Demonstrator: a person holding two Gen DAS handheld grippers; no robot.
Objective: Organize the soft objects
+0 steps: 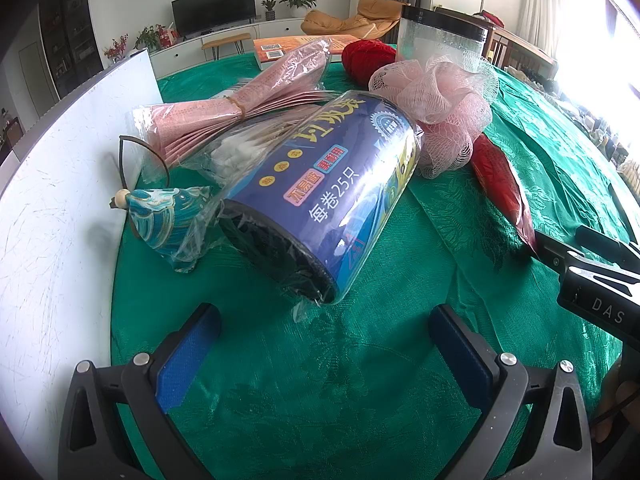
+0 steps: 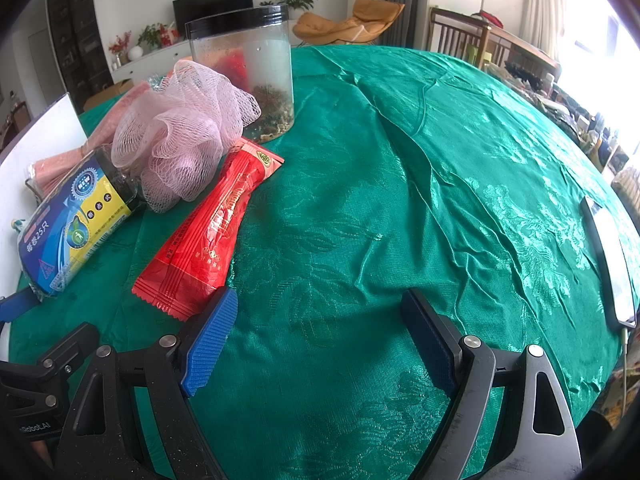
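A blue roll of bin bags [image 1: 320,196] lies on its side on the green tablecloth, straight ahead of my open, empty left gripper [image 1: 324,332]. Left of it lies a teal fabric pouch [image 1: 168,220] in clear wrap. Behind it lie a bag of cotton swabs [image 1: 244,148], a pink banded bundle [image 1: 248,96], a pink mesh bath puff [image 1: 448,100] and red yarn [image 1: 368,56]. My right gripper [image 2: 320,320] is open and empty, its left finger [image 2: 210,340] beside the near end of a red packet [image 2: 212,232]. The puff [image 2: 180,132] and roll [image 2: 76,224] lie left of it.
A white board [image 1: 52,208] borders the cloth on the left. A clear jar with a black lid [image 2: 252,72] stands behind the puff. An orange book [image 1: 288,46] lies at the back. A phone [image 2: 612,264] lies at the right. The right gripper's body [image 1: 596,280] shows in the left view.
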